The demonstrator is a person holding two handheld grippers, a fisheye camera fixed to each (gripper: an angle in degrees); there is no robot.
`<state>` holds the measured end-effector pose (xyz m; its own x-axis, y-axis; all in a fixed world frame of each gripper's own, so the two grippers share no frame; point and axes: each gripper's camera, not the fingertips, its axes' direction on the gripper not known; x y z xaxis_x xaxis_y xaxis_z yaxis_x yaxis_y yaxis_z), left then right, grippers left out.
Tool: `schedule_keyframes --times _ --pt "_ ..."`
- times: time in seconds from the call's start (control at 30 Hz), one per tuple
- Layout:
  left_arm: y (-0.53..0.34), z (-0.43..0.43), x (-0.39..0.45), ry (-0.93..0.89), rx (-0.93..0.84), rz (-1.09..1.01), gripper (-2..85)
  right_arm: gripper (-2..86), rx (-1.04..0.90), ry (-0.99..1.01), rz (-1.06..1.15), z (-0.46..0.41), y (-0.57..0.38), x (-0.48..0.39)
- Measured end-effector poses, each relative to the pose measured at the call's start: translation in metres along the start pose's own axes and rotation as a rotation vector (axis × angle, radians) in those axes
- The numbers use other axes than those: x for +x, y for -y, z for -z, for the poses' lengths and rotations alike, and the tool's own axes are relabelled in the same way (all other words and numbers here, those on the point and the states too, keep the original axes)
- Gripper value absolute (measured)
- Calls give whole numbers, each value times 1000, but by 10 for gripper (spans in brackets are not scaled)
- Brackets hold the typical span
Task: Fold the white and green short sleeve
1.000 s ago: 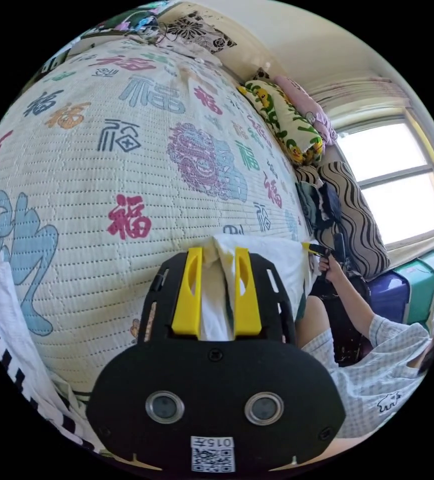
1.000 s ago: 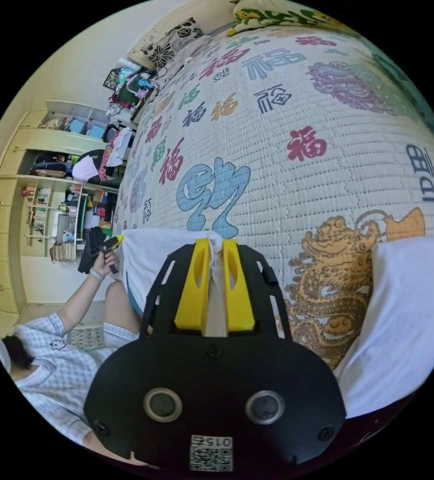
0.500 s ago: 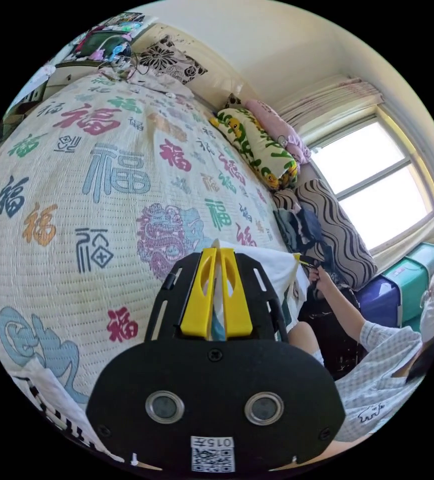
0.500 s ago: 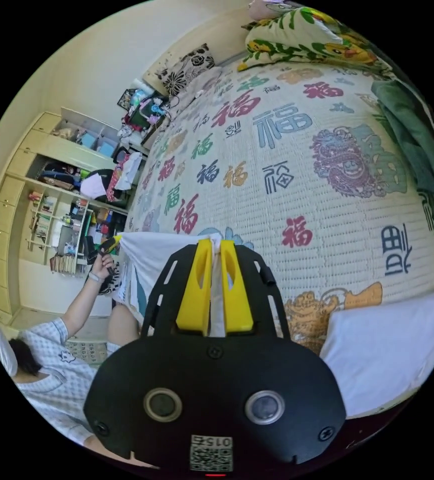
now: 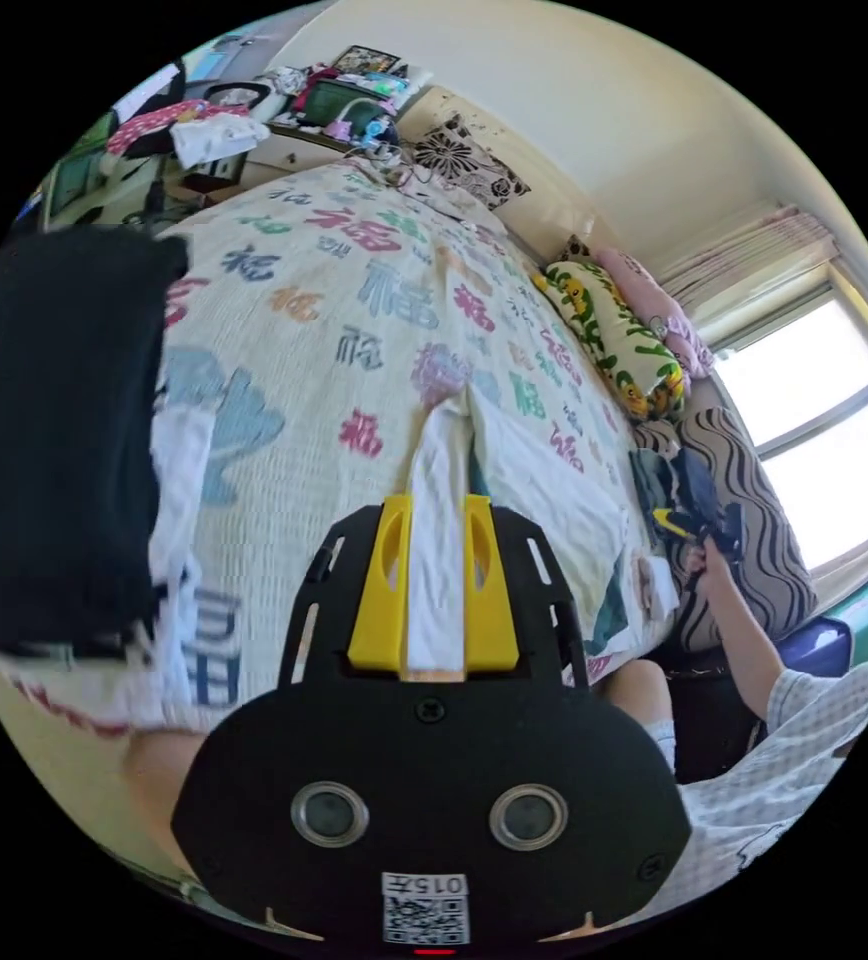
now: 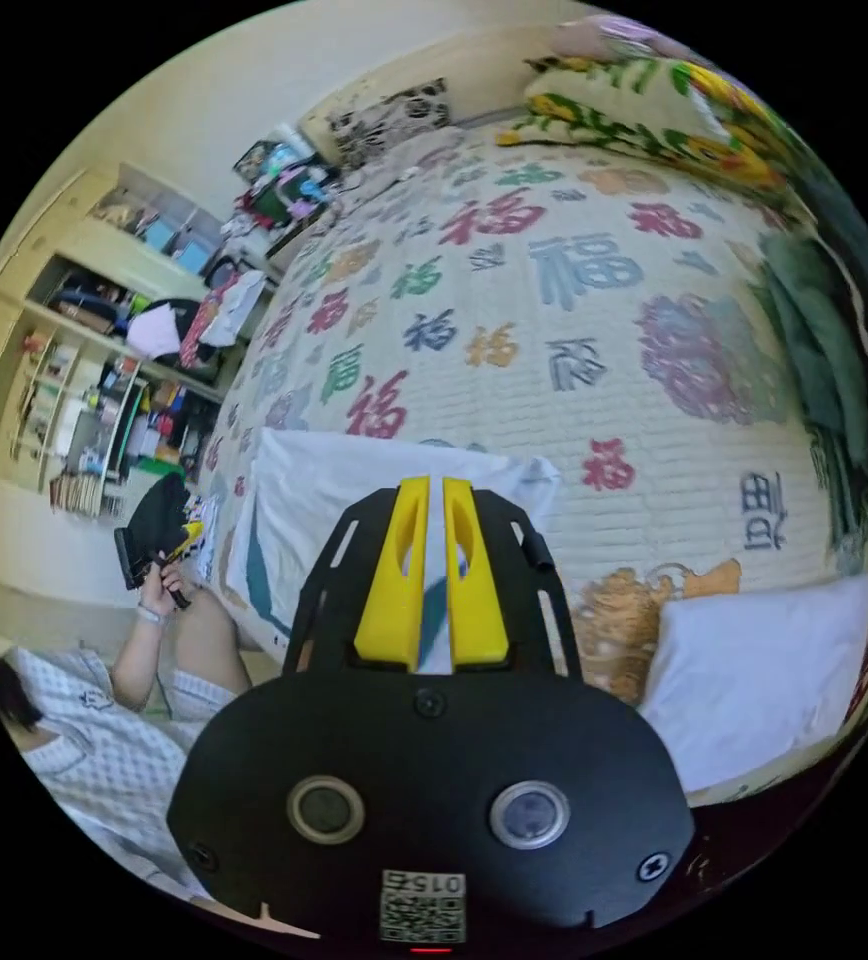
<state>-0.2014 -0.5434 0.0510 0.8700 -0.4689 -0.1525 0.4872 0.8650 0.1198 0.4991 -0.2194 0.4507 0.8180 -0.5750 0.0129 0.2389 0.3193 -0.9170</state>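
Left gripper view: left gripper point(image 5: 432, 580) fingers are clamping the soft, light shirt point(image 5: 544, 500) on the bed point(image 5: 354, 300); right gripper point(image 6: 424, 575) fingers are nearly together on its hem.

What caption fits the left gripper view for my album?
The left gripper has its jaws around a strip of the white and green shirt spread on the patterned bedcover.
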Motion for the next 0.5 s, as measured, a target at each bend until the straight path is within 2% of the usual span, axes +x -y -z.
schedule_keyframes --times 0.2,0.37,0.5 --pt "-111 3 -1 193 61 134 99 52 -134 48 346 -114 30 -173" --pt "-146 -12 -13 148 41 192 95 64 -292 12 576 -232 49 -323" --pt "-158 -13 -21 104 45 199 83 78 -351 -68 635 -306 63 -394"
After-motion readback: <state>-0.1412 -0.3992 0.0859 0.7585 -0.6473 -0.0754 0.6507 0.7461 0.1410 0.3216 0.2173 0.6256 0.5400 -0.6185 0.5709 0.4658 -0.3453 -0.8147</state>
